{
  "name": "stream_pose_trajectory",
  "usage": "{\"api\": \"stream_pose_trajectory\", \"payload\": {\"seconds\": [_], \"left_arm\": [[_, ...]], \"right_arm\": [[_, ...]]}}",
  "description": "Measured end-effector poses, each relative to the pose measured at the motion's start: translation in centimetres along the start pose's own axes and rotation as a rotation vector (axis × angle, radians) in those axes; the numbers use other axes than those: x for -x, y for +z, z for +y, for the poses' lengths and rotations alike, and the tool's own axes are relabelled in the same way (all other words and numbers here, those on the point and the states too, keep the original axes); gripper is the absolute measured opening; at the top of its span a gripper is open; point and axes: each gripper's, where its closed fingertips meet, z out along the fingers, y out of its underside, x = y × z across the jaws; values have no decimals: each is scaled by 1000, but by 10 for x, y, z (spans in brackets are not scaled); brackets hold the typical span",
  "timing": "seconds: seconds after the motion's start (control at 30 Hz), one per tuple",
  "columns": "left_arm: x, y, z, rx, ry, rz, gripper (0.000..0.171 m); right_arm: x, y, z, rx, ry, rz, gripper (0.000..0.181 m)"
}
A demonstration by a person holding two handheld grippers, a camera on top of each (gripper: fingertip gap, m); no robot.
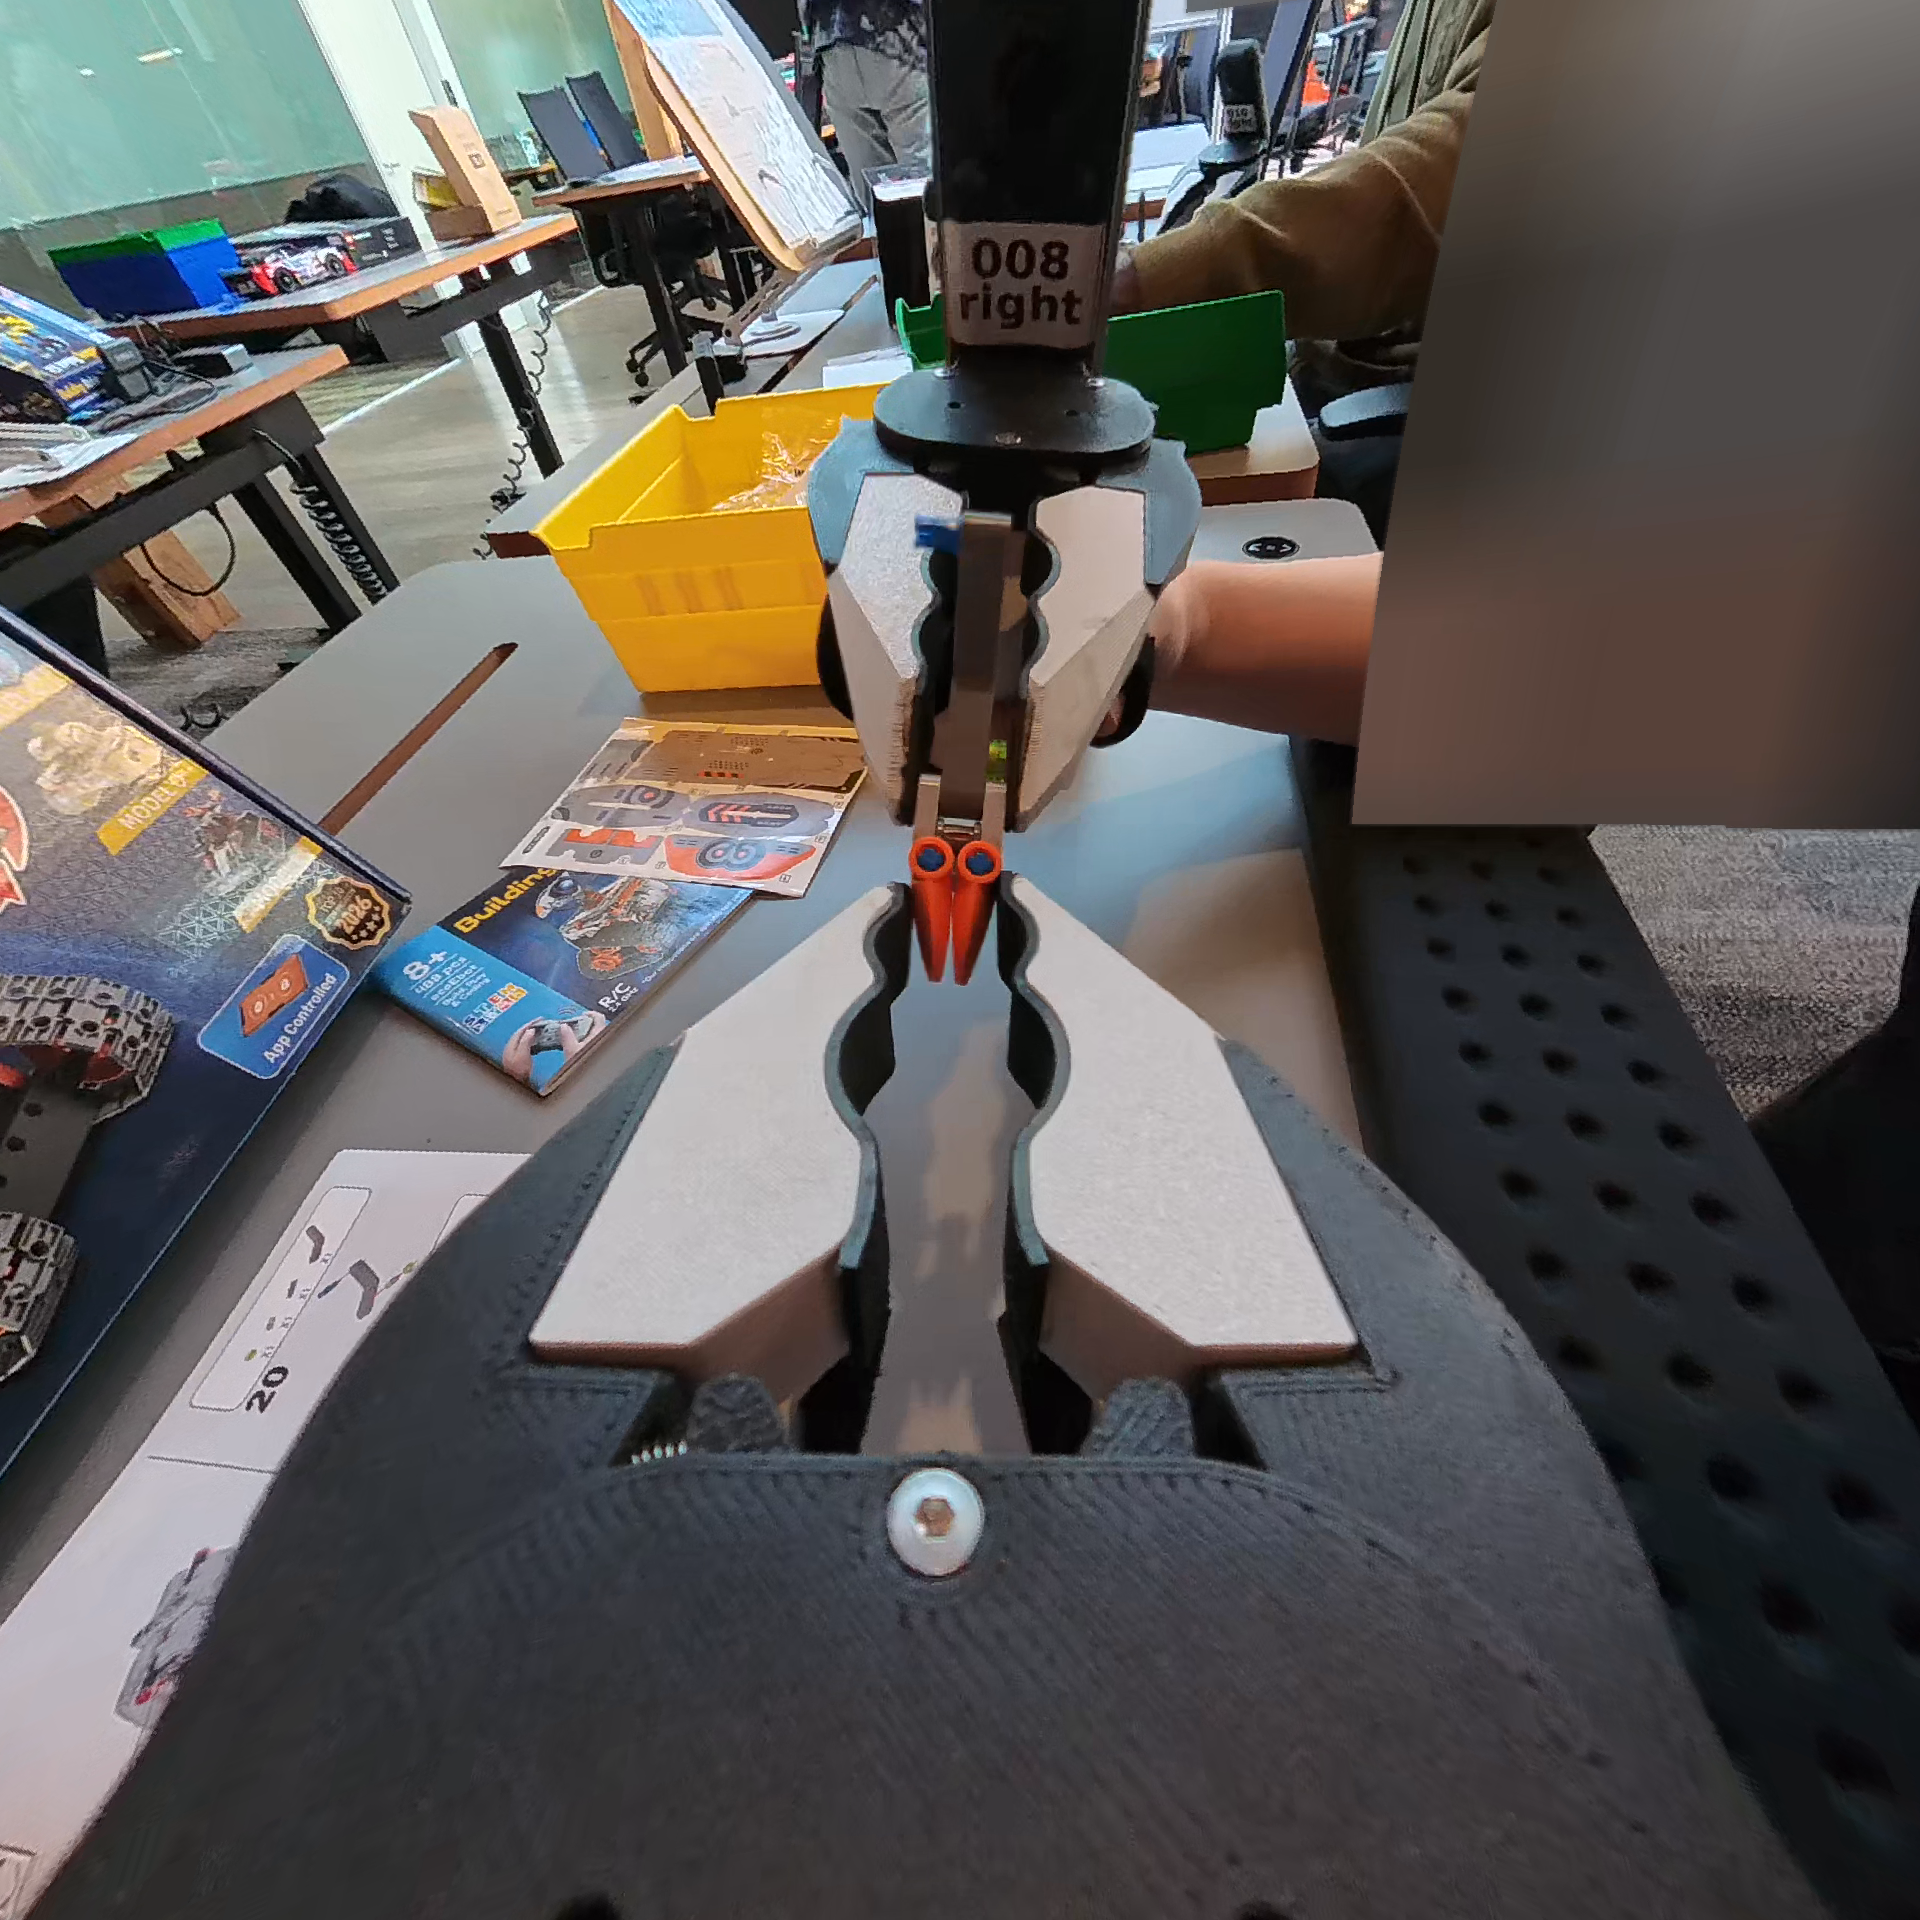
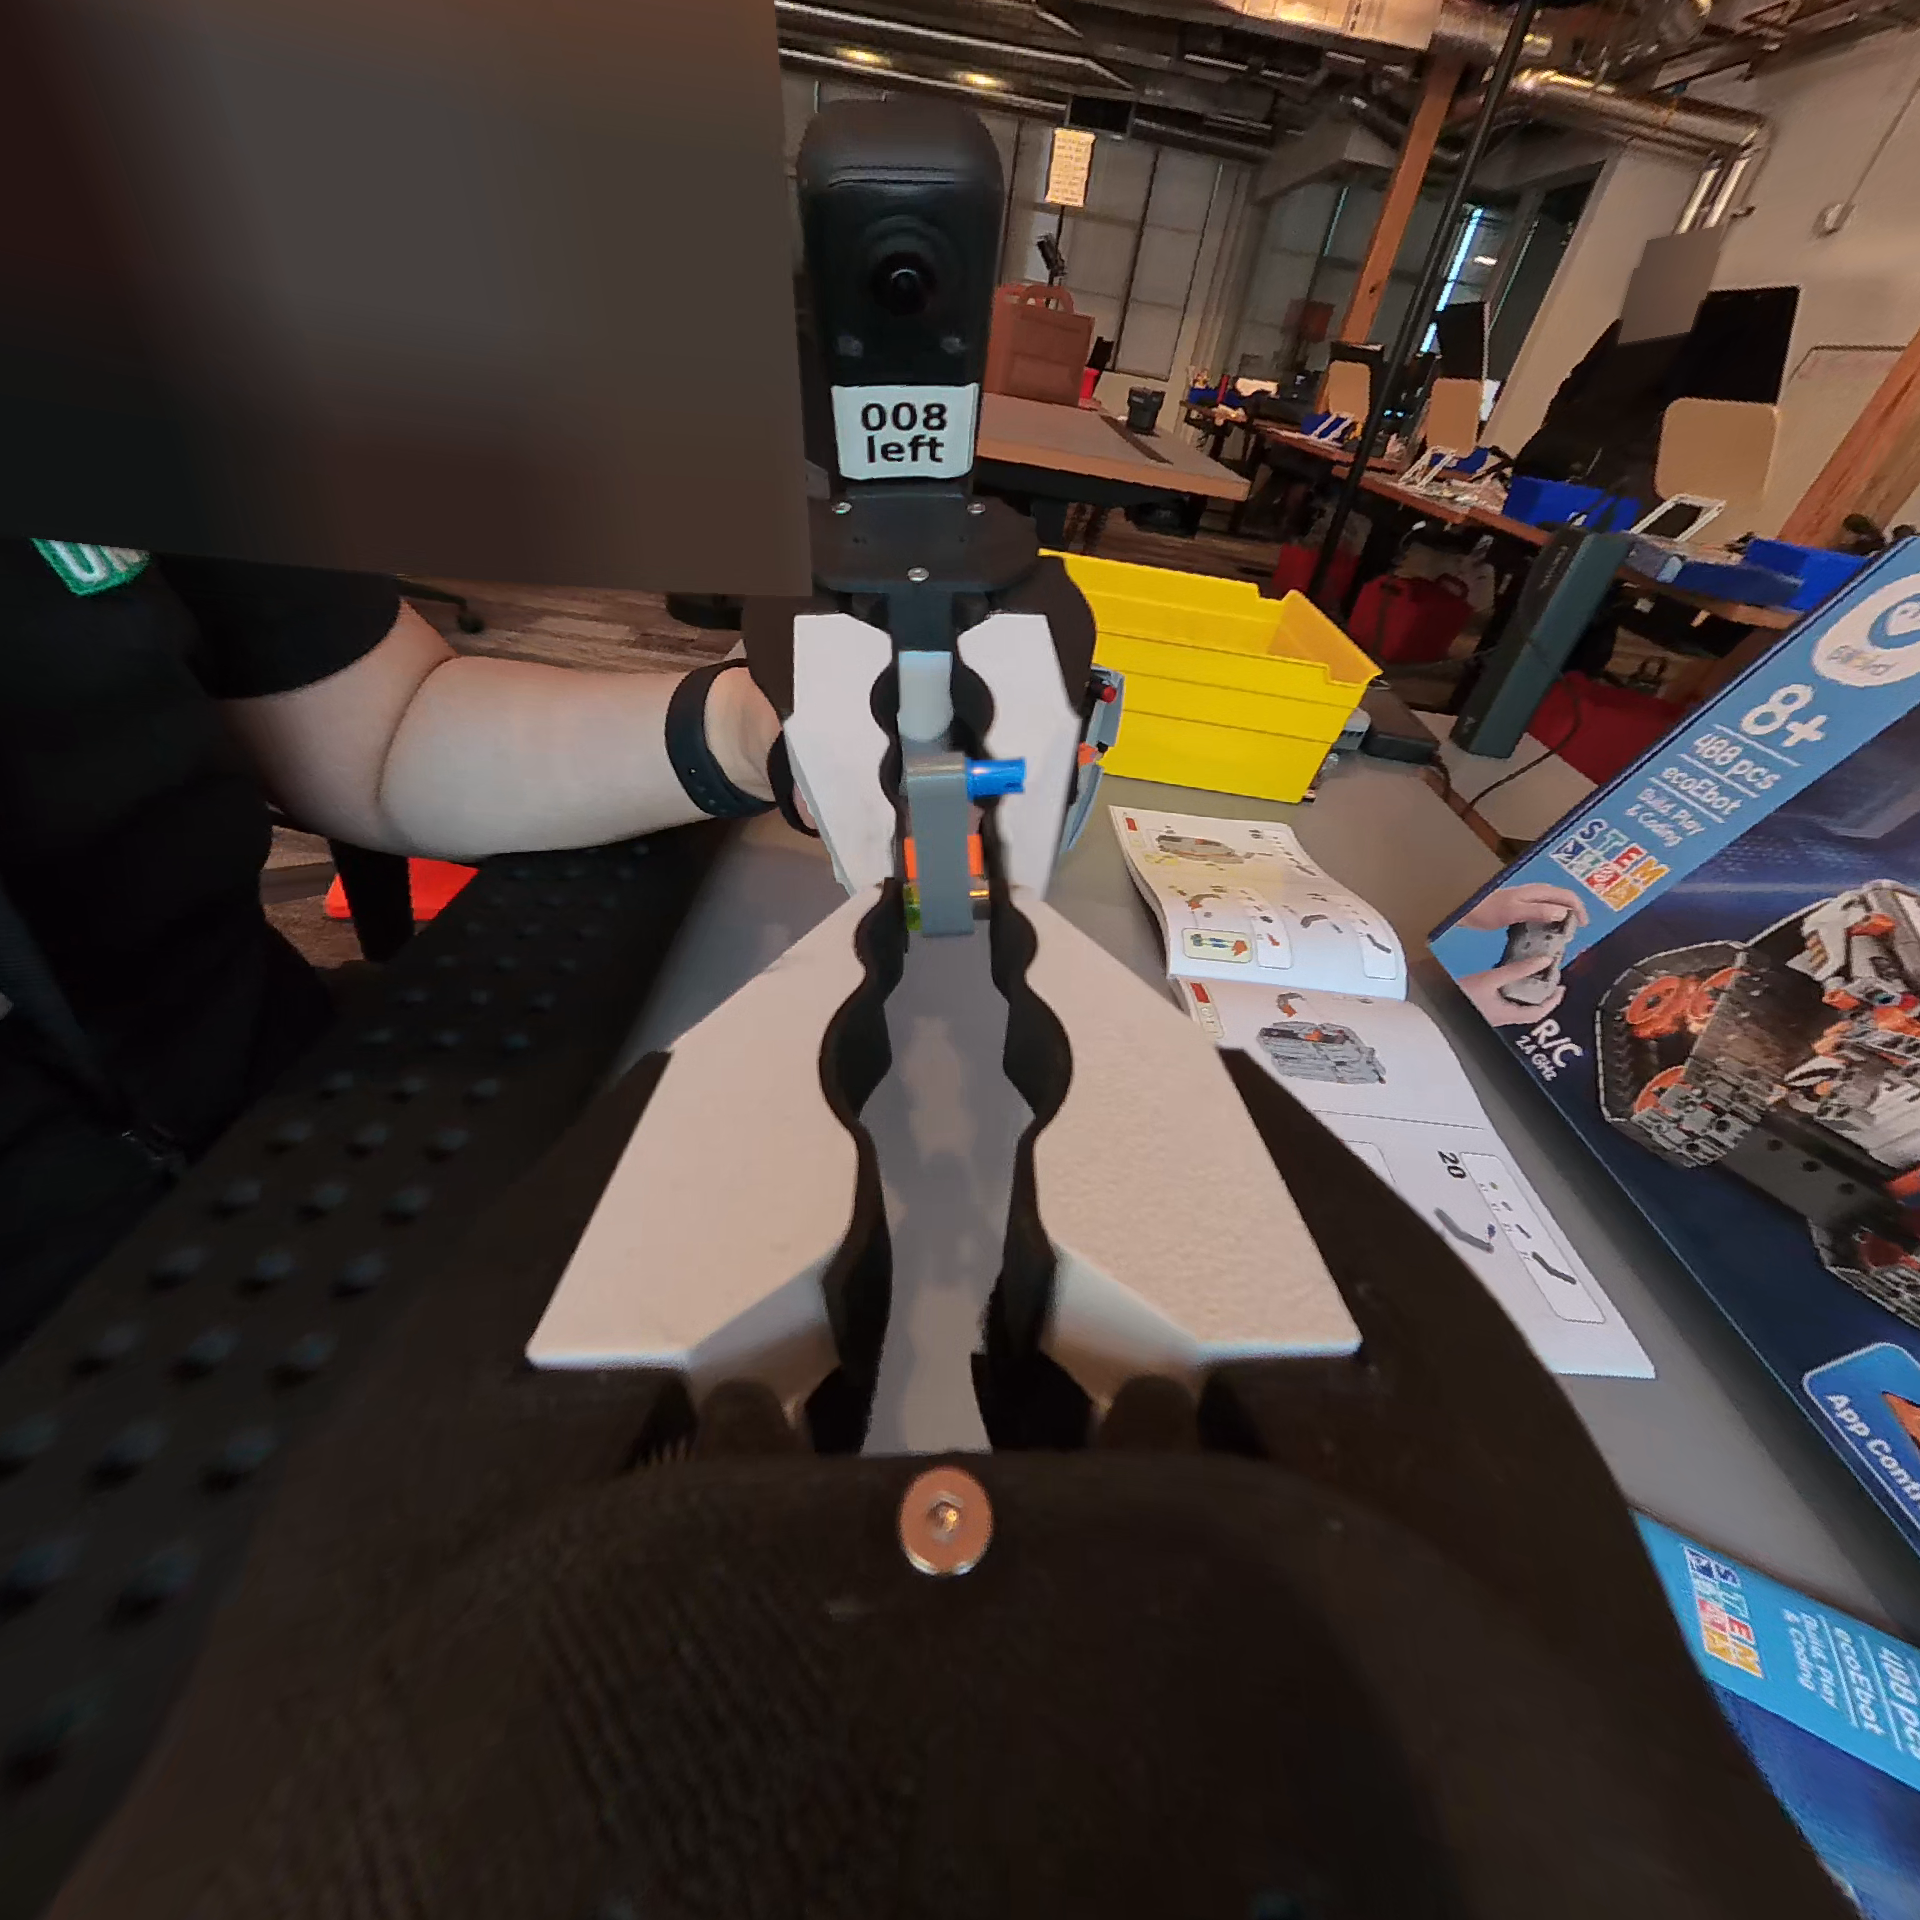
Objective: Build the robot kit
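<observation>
Facing claws point(image 1: 948, 935) point(image 2: 943, 914) — grey brick assembly point(image 2: 940, 852) between

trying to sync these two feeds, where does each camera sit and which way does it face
Left wrist view: on the left gripper, facing the right gripper and its hand.
Right wrist view: on the right gripper, facing the left gripper and a forearm.
Shared: yellow bin, grey brick assembly.

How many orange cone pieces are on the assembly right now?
2. Both orange cones sit side by side at the tip of the grey assembly held by the right tongs, pointing toward the left tongs. Others may be hidden.
</observation>
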Motion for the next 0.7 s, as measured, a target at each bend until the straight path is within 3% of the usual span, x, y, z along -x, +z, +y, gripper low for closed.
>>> {"api": "stream_pose_trajectory", "payload": {"seconds": [0.07, 0.1, 0.27, 0.7], "left_arm": [[4, 0, -2, -17, -4, -25, 34], [3, 0, -4, -30, 7, -25, 36], [-6, 1, -6, -37, 100, -20, 15], [-7, -2, -11, -49, 115, -40, 14]], "right_arm": [[1, 0, 0, 0, -19, -6, 16], [3, 0, 0, -3, -27, -13, 16], [4, 0, 0, -21, -60, -19, 16], [5, 0, -5, -51, -14, -33, 16]]}}
